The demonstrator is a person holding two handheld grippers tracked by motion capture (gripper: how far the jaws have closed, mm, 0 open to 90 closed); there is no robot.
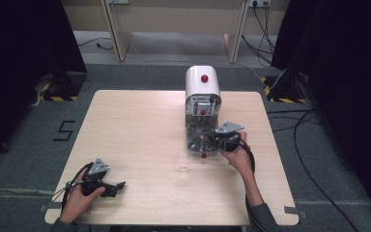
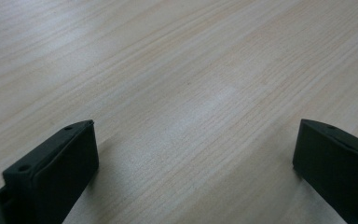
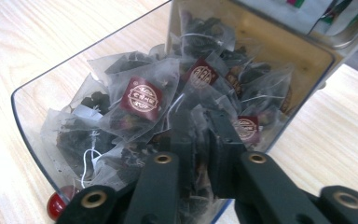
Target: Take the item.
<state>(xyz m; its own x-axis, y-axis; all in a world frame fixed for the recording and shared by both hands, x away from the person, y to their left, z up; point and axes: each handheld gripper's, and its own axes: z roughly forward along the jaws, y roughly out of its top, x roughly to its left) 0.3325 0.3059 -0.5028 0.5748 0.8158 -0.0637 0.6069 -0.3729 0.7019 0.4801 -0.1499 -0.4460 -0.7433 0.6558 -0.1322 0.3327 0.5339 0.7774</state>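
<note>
Tea bag point(image 3: 196, 140): translucent mesh pouch, pinched between right gripper point(image 3: 200, 140) jaws, in clear drawer point(image 3: 32, 116).
Left gripper point(image 2: 193, 154): agape, empty, near table's point(image 1: 140, 121) near-left corner.

One counter point(image 1: 140, 121), light wood. One white dispenser point(image 1: 202, 84) with a pulled-out clear drawer point(image 3: 37, 100): one drawer. Red knobs on it: three in the high view, top point(image 1: 204, 78), middle point(image 1: 203, 112), drawer front point(image 1: 204, 155). Tea bags point(image 3: 140, 100) in the drawer: a heap of mesh pyramid bags, too many and too overlapped to count exactly; three dark red tags face up in the right gripper view. One clear glass cup point(image 1: 183, 163) on the counter. Two grippers: left gripper point(image 1: 118, 185), right gripper point(image 1: 211, 137), each with two fingers point(image 2: 56, 172). Two hands. One painted "5" on the floor point(image 1: 64, 130).
</note>
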